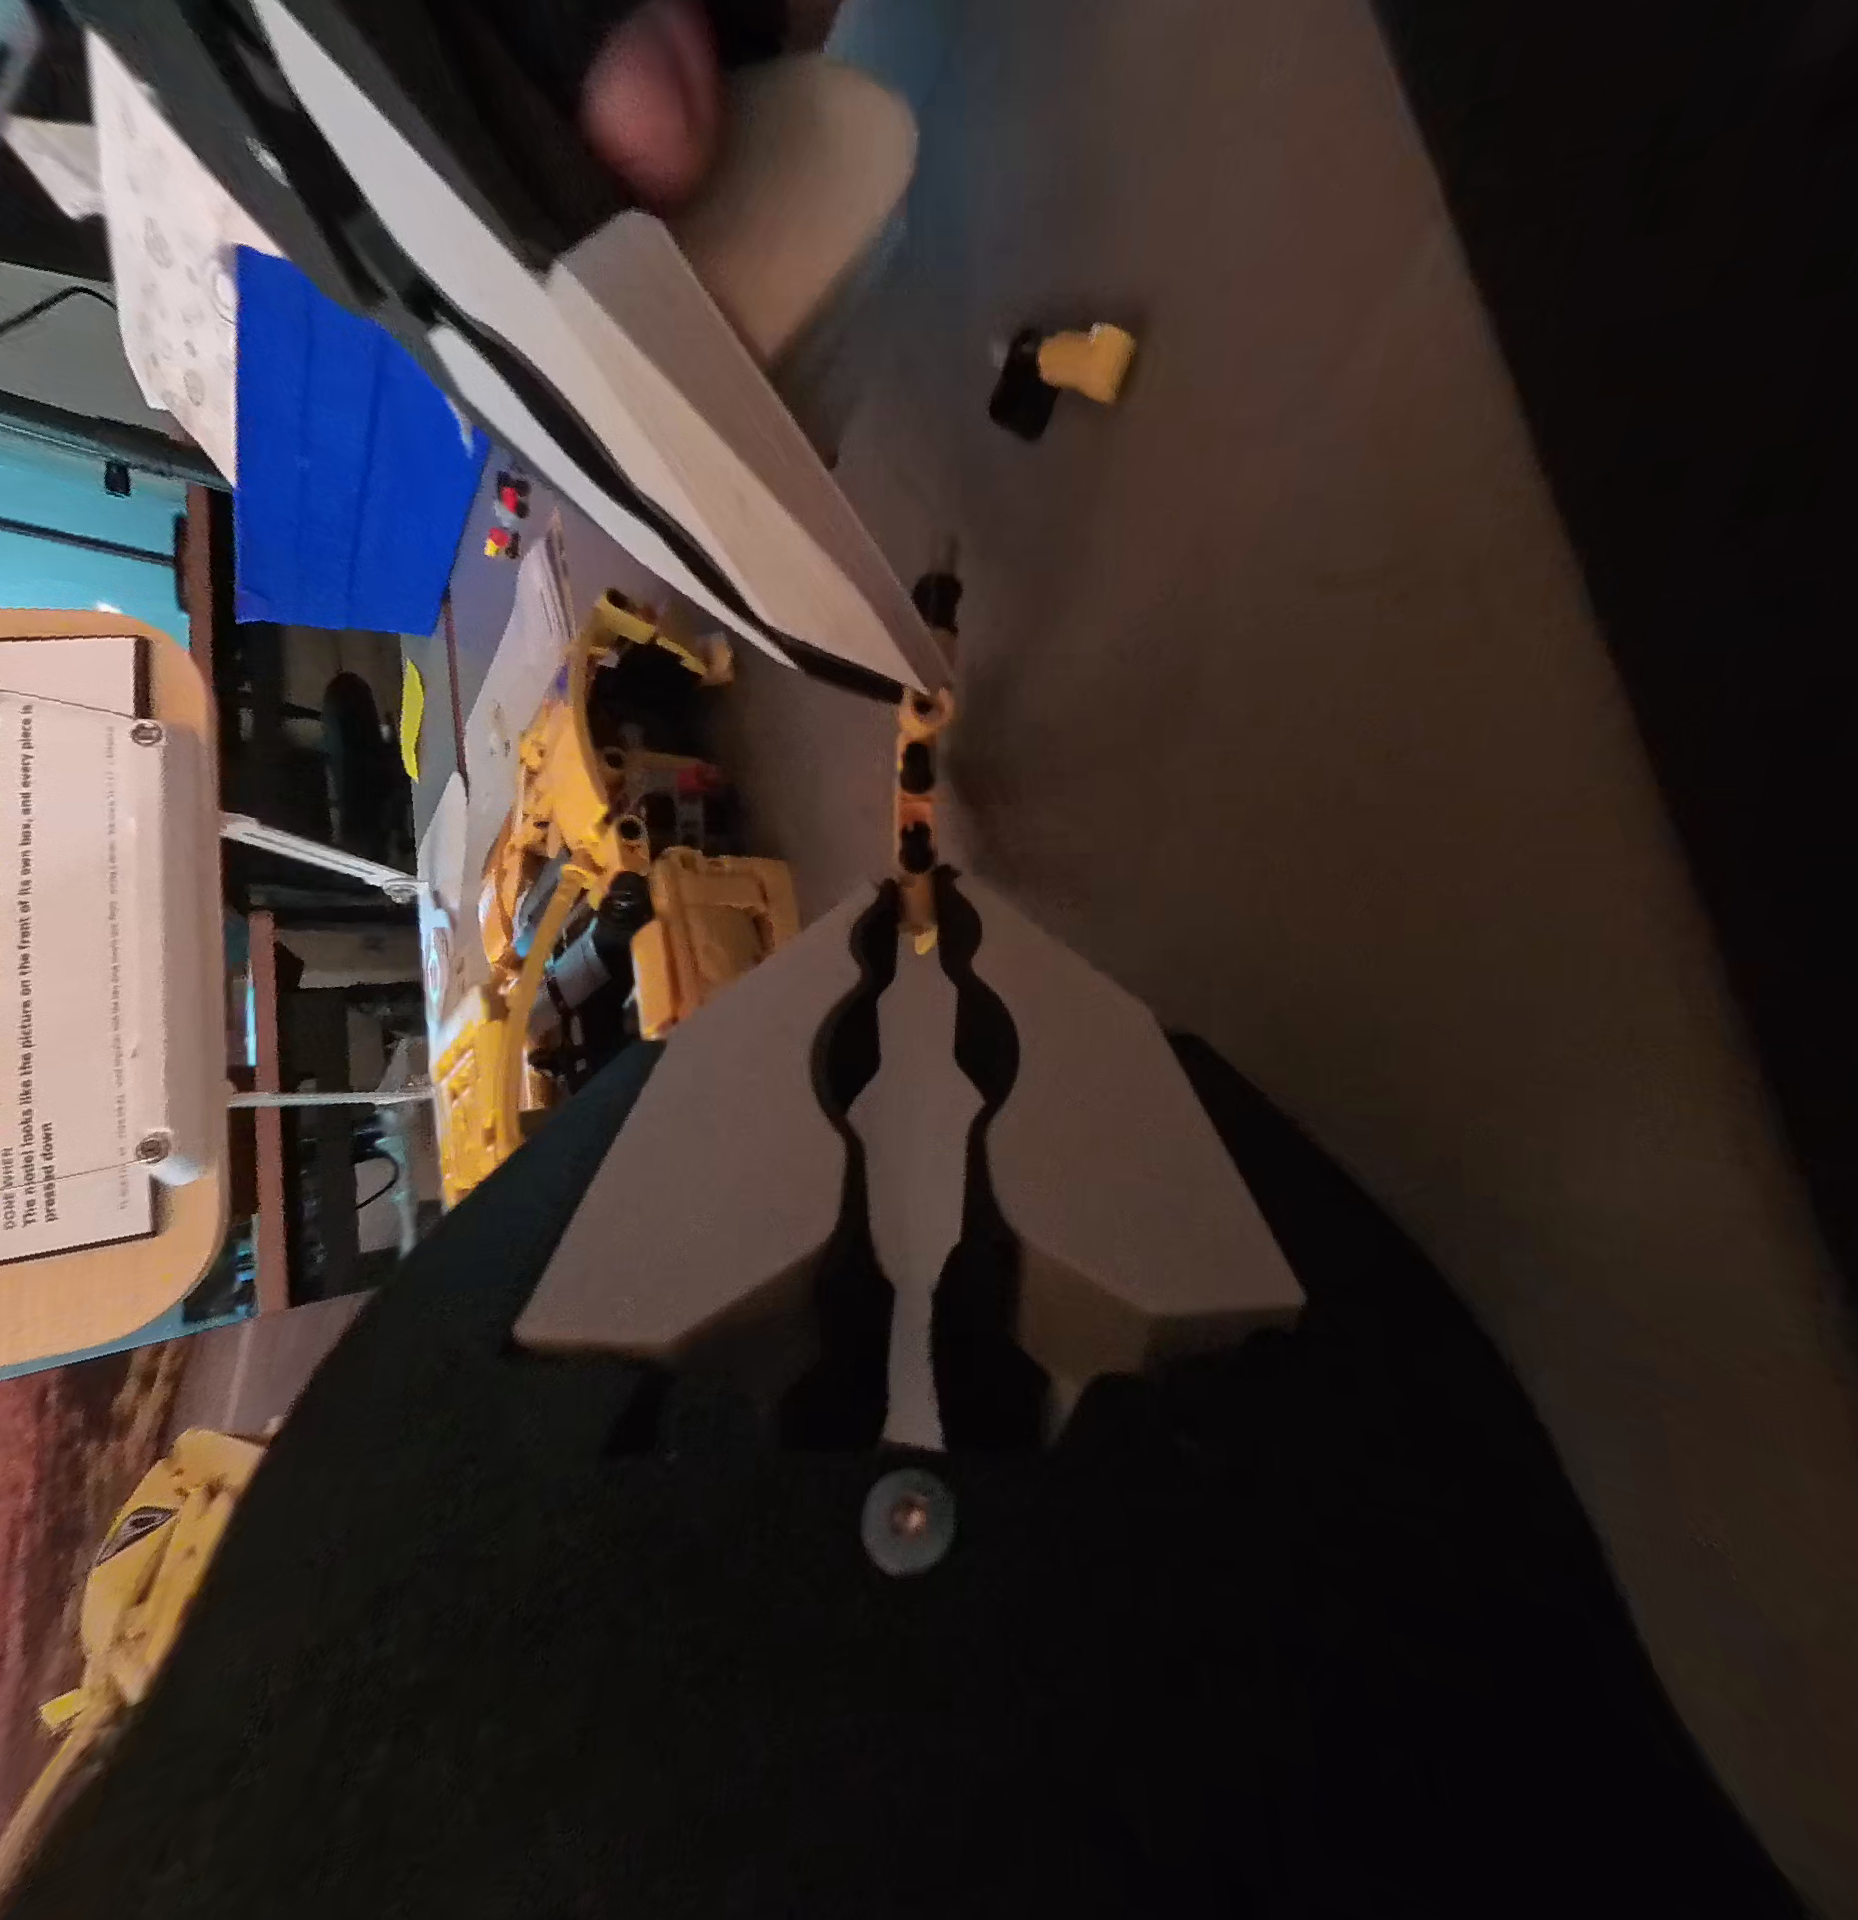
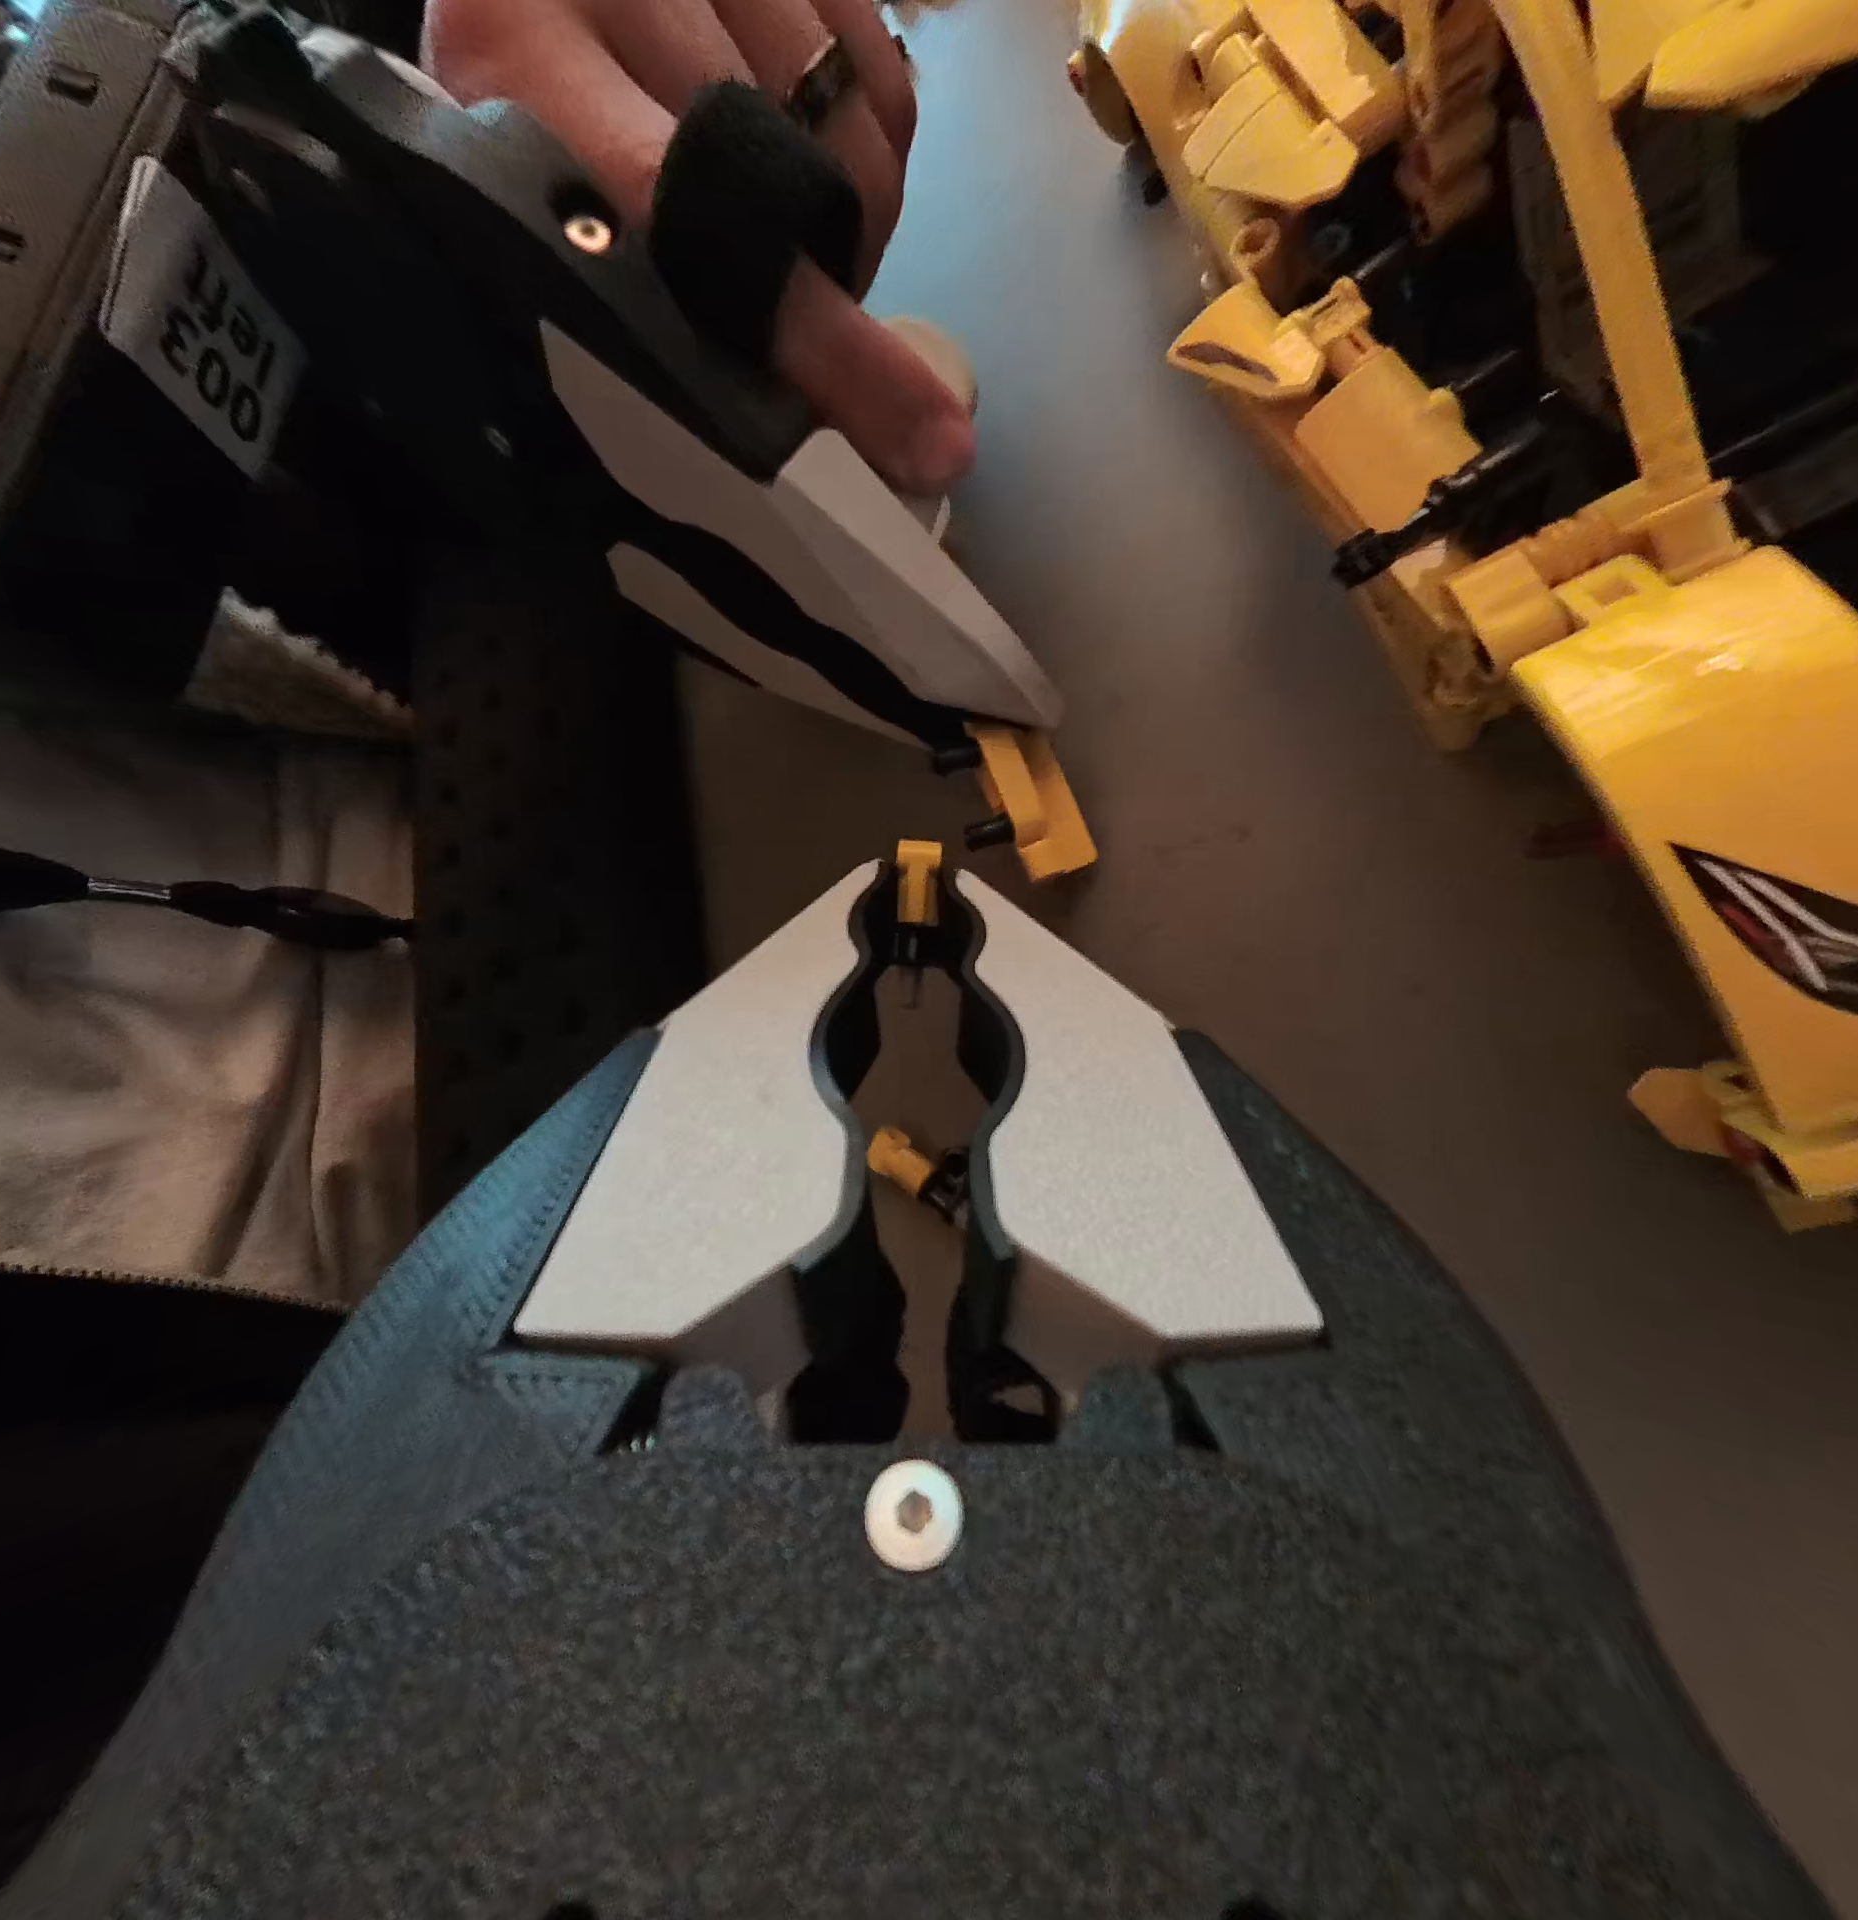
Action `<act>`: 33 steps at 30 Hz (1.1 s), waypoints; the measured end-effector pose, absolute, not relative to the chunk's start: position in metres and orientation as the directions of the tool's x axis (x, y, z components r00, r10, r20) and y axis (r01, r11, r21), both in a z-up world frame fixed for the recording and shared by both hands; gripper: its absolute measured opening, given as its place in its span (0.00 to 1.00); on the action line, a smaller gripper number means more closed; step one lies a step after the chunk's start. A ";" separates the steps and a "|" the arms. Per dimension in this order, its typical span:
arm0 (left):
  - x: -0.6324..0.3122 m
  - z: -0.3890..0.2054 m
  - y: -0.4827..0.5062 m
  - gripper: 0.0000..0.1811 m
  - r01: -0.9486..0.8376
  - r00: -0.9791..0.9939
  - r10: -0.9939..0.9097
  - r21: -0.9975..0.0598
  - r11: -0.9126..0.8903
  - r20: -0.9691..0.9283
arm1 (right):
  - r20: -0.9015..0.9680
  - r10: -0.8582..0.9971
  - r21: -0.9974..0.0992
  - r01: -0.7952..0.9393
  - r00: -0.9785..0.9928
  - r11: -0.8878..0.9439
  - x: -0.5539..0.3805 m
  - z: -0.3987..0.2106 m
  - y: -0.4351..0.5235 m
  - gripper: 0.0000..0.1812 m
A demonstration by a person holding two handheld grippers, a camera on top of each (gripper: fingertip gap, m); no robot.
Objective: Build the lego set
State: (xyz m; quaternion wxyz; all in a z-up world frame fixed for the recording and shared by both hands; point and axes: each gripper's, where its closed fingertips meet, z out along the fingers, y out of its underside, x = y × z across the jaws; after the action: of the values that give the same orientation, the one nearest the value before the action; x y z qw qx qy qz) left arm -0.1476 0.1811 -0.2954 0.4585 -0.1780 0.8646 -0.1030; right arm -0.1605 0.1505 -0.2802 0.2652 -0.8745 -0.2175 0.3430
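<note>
My left gripper (image 1: pixel 917 896) is shut on one end of a short yellow beam with black pins (image 1: pixel 917 800), held above the grey table. In the right wrist view the same gripper (image 2: pixel 998 740) comes in from the upper left with the beam (image 2: pixel 1039 816). My right gripper (image 2: pixel 917 881) is shut on a small yellow piece with a black pin (image 2: pixel 917 891), just short of the beam's pins. In the left wrist view it (image 1: pixel 933 688) meets the beam's far end. The large yellow lego model (image 2: pixel 1652 707) stands to the right and also shows in the left wrist view (image 1: pixel 592 862).
A loose yellow and black piece (image 1: pixel 1070 374) lies on the grey table (image 1: pixel 1372 831); it shows between my right fingers (image 2: pixel 909 1158). A blue sheet (image 1: pixel 343 457), papers and a framed card (image 1: pixel 73 935) are beyond the model. A person's hand (image 2: pixel 696 125) holds the left gripper. My left and right fingertips are right by each other.
</note>
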 end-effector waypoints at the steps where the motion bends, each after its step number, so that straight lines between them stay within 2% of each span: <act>1: -0.148 -0.296 0.180 0.04 -0.206 -0.518 -0.393 -0.335 0.919 -0.759 | -0.471 0.560 -0.620 0.196 0.681 -0.760 -0.159 -0.281 0.152 0.04; 9: -0.148 -0.294 0.175 0.04 -0.178 -0.518 -0.353 -0.306 0.935 -0.779 | -0.418 0.595 -0.627 0.256 0.686 -0.736 -0.159 -0.286 0.151 0.04; 19: -0.147 -0.293 0.180 0.04 -0.189 -0.511 -0.347 -0.291 0.938 -0.786 | -0.102 0.699 -0.687 0.459 0.708 -0.564 -0.153 -0.290 0.160 0.05; 33: -0.147 -0.294 0.182 0.04 -0.222 -0.514 -0.383 -0.312 0.924 -0.767 | -0.017 0.701 -0.687 0.501 0.713 -0.526 -0.151 -0.290 0.161 0.05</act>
State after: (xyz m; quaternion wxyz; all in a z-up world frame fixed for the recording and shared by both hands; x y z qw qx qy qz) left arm -0.1467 0.1822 -0.2936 0.4609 -0.1749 0.8657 -0.0872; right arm -0.1511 0.1615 -0.2903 0.3391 -0.8611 -0.3490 0.1472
